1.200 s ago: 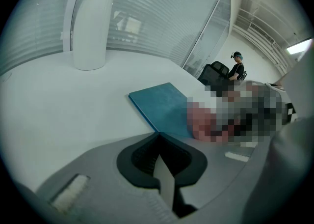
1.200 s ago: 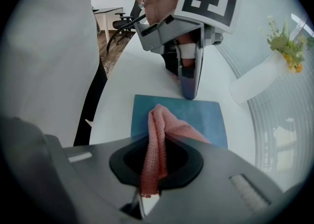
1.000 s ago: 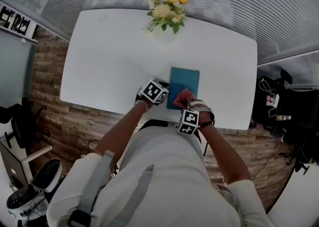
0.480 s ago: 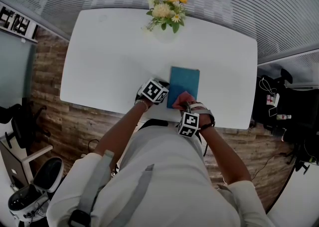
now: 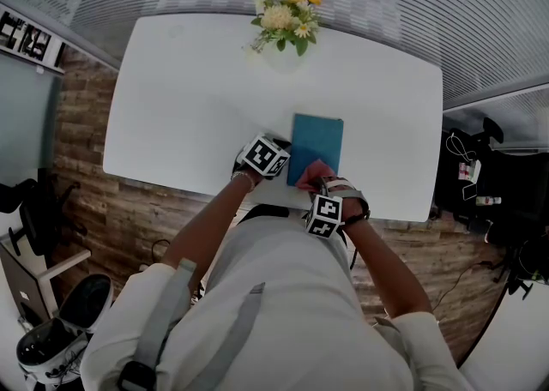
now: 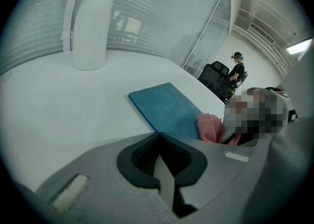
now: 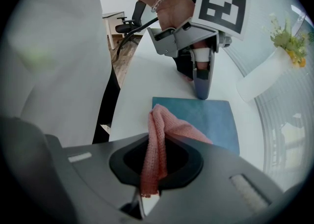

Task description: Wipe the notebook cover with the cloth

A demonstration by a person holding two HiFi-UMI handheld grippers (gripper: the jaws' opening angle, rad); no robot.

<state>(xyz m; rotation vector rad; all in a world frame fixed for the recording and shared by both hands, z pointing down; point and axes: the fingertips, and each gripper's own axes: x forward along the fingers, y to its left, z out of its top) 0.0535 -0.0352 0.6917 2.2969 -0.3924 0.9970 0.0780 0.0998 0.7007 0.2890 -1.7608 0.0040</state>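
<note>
Teal and flat, the notebook (image 5: 316, 147) lies closed on the white table (image 5: 189, 106), toward five o'clock of the tabletop's middle in the head view, its long sides running from six to twelve. A pink knitted cloth (image 5: 314, 171) rests on the six o'clock end of its cover. The right gripper (image 5: 322, 182) comes in from six o'clock, and its own view shows its jaws clamped on a bunched fold of the cloth (image 7: 156, 152), which runs out between them and drapes onto the notebook (image 7: 211, 117). The left gripper (image 5: 286, 154) sits at nine o'clock of the notebook. In the left gripper view its jaws are pressed together with nothing between them, their tip right at the edge of the notebook (image 6: 169, 110), with the cloth (image 6: 210, 127) beyond at two o'clock. The right gripper view shows that narrow closed tip of the left gripper (image 7: 202, 88) meeting the notebook's far edge. At twelve o'clock of the notebook, well apart from it near the table's far edge, stands a white vase (image 5: 283, 57) of yellow and cream flowers (image 5: 287, 19).
</note>
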